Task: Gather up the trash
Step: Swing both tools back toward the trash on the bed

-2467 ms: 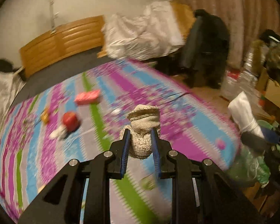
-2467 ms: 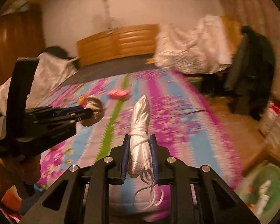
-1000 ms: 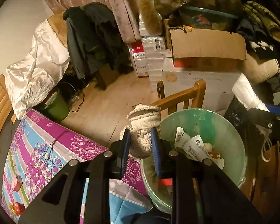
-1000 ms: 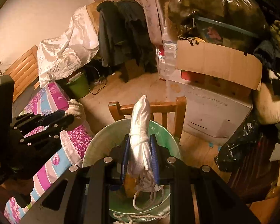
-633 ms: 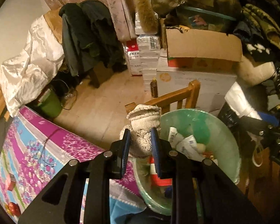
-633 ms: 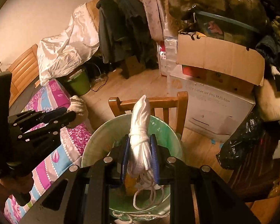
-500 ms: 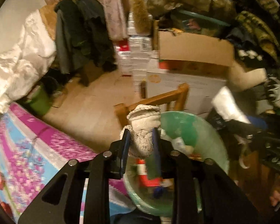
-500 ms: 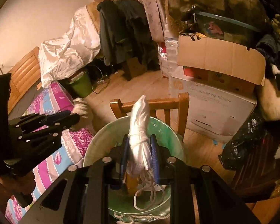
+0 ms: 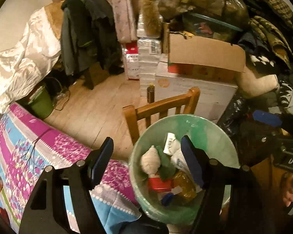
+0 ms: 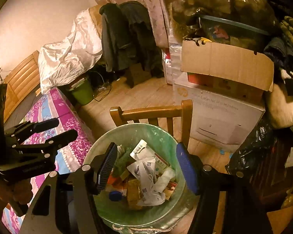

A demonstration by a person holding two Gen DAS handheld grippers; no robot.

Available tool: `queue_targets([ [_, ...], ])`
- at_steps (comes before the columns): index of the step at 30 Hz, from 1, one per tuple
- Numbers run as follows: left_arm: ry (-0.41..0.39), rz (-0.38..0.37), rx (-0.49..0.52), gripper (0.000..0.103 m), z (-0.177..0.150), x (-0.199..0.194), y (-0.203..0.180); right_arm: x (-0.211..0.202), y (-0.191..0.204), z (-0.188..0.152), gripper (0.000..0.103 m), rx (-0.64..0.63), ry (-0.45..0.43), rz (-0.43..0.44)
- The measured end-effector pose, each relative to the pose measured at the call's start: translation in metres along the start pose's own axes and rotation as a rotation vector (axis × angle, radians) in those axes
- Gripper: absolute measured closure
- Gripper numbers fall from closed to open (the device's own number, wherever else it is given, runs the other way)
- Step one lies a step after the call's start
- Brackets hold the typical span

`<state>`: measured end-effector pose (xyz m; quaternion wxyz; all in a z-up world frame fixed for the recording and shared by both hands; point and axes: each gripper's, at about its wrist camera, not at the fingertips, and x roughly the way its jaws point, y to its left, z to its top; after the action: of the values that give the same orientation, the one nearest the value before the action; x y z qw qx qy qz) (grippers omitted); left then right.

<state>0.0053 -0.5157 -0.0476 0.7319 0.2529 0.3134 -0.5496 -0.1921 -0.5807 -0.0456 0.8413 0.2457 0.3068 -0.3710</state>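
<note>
Both sets of jaws stand wide apart and hold nothing. The left gripper [image 9: 147, 152] hangs over the near rim of the trash bin [image 9: 222, 136], a round pail lined with a pale green bag. Its left finger is outside the bin, over the edge of the flowered bedspread [image 9: 29, 156] at 9 o'clock; its right finger is over the bin's mouth. Between the two fingers, below them, lies the rolled cream sock [image 9: 150, 160], on top of the heap inside the bin at about 9 o'clock from the bin's centre, clear of both jaws. Beside it at 3 o'clock sit a green scrap, white labelled packets [image 9: 171, 143] and a red carton [image 9: 159, 184].

The right gripper [image 10: 146, 162] hangs directly over the same bin [image 10: 166, 134], both blue-padded fingers spread across its mouth. Under them the heap shows crumpled white plastic with printed wrappers [image 10: 146, 170], a blue cap [image 10: 115, 196] at 7 o'clock and a length of white cord [image 10: 127, 229] draped over the bin's near rim at 6 o'clock. In this view the left gripper [image 10: 60, 129] shows at 9 o'clock, over the bedspread [image 10: 56, 105], jaws parted.

A wooden chair back [image 10: 152, 113] stands just behind the bin at 12 o'clock, with stacked cardboard boxes [image 10: 224, 66] beyond it at 1 o'clock.
</note>
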Motion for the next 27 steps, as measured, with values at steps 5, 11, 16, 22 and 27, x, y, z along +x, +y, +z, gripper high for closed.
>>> queue_targets([
  [5, -0.079, 0.146, -0.057, 0.035, -0.030, -0.030, 0.032, -0.010, 0.027, -0.003, 0.038, -0.038, -0.079, 0.049],
  [11, -0.108, 0.403, -0.207, 0.031, -0.105, -0.078, 0.106, -0.026, 0.087, -0.021, 0.038, -0.078, -0.242, 0.113],
  [16, -0.076, 0.623, -0.388, 0.031, -0.184, -0.128, 0.163, -0.022, 0.167, -0.040, 0.032, -0.194, -0.271, 0.223],
  [22, -0.051, 0.880, -0.635, 0.027, -0.289, -0.216, 0.208, -0.002, 0.273, -0.059, 0.031, -0.355, -0.177, 0.409],
  [27, -0.021, 1.070, -0.843, 0.025, -0.374, -0.287, 0.234, 0.024, 0.381, -0.083, 0.030, -0.497, -0.021, 0.602],
])
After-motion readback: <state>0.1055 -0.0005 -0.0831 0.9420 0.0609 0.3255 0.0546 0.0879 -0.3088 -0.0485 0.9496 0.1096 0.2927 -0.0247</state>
